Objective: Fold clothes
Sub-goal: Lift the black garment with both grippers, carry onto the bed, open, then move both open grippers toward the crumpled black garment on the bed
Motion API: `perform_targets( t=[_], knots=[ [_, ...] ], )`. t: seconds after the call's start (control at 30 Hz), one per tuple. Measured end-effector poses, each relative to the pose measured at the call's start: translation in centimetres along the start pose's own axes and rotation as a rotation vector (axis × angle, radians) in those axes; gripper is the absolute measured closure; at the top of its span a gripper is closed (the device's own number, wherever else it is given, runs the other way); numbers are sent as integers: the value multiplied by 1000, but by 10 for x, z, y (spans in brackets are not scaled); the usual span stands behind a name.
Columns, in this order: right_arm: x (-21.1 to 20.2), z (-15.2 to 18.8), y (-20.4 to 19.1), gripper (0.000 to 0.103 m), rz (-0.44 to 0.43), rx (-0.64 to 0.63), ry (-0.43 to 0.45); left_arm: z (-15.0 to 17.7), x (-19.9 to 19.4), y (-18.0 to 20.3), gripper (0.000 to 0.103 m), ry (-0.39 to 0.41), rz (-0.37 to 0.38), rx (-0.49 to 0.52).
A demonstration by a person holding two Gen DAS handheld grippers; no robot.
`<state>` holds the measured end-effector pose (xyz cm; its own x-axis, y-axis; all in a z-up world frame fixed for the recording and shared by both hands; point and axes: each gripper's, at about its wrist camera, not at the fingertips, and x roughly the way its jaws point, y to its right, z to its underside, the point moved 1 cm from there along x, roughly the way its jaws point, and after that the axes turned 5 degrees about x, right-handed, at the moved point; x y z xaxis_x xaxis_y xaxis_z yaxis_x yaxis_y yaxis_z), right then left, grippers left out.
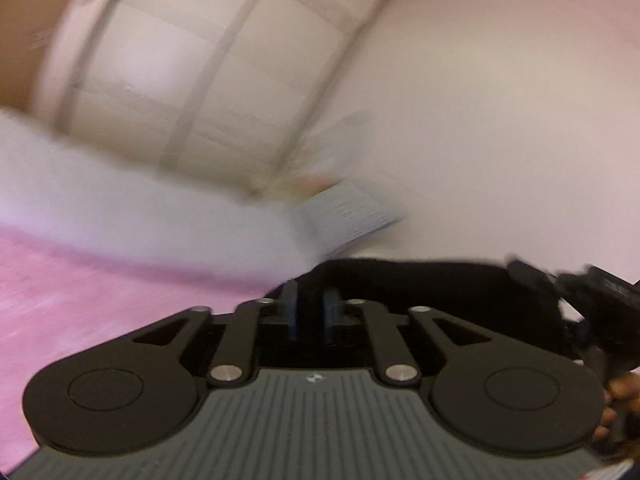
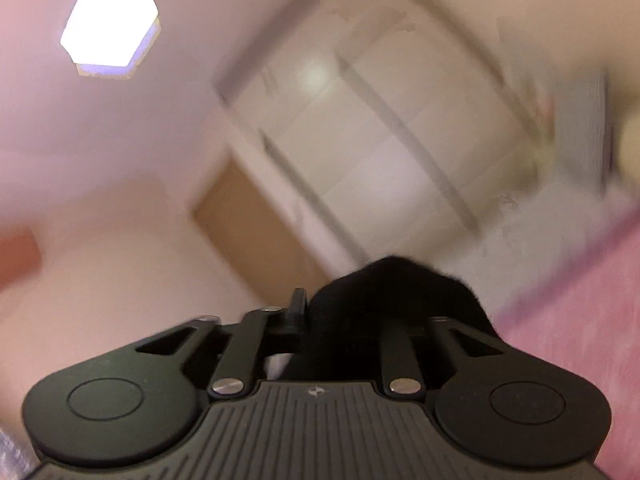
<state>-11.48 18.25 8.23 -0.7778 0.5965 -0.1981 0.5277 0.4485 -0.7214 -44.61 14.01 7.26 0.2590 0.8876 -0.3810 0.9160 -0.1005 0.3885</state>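
A black garment point(image 1: 420, 280) stretches between both grippers above the pink bed cover point(image 1: 100, 300). In the left wrist view my left gripper point(image 1: 311, 312) has its blue pads point(image 1: 291, 312) close together with a fold of the black cloth pinched between them. The cloth runs right to the right gripper point(image 1: 600, 292), held by a hand point(image 1: 622, 392). In the right wrist view a bunch of the black garment point(image 2: 400, 300) lies over my right gripper point(image 2: 340, 316). One finger point(image 2: 298, 308) shows beside the cloth. The other finger is hidden under it, so its grip is unclear.
A pale wardrobe point(image 1: 208, 72) with panelled doors fills the background, blurred by motion. A white pillow or duvet point(image 1: 140, 204) lies at the far edge of the bed. A ceiling light point(image 2: 110, 24) and a wooden door point(image 2: 248, 232) show in the right wrist view.
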Motion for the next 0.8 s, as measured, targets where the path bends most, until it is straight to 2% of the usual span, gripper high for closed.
perform_targets(
  t=[0.03,0.13,0.2,0.27,0.33,0.37,0.5,0.6,0.67,0.8],
  knots=[
    [30,14,0,29,86,25,-116,2,0,-19,90,-47,-71,-18],
    [103,72,4,30,304,69,-351,27,-2,-71,90,-180,-172,-82],
    [123,113,13,30,357,121,-437,49,-3,-94,90,-276,-242,-100],
    [127,131,25,30,388,150,-506,72,-7,-111,87,-341,-271,-114],
    [124,153,26,30,430,111,-551,97,-13,-128,86,-400,-288,-137],
    [125,163,24,30,452,87,-572,106,-13,-140,82,-413,-297,-151],
    [125,166,25,30,499,9,-609,154,-34,-141,73,-469,-337,-137],
    [127,171,14,30,489,-32,-627,167,-38,-133,69,-495,-369,-98],
    [123,176,5,30,493,-71,-635,169,-46,-122,56,-498,-399,-77],
    [109,193,1,29,524,-126,-653,179,-63,-98,49,-505,-430,-49]
  ],
)
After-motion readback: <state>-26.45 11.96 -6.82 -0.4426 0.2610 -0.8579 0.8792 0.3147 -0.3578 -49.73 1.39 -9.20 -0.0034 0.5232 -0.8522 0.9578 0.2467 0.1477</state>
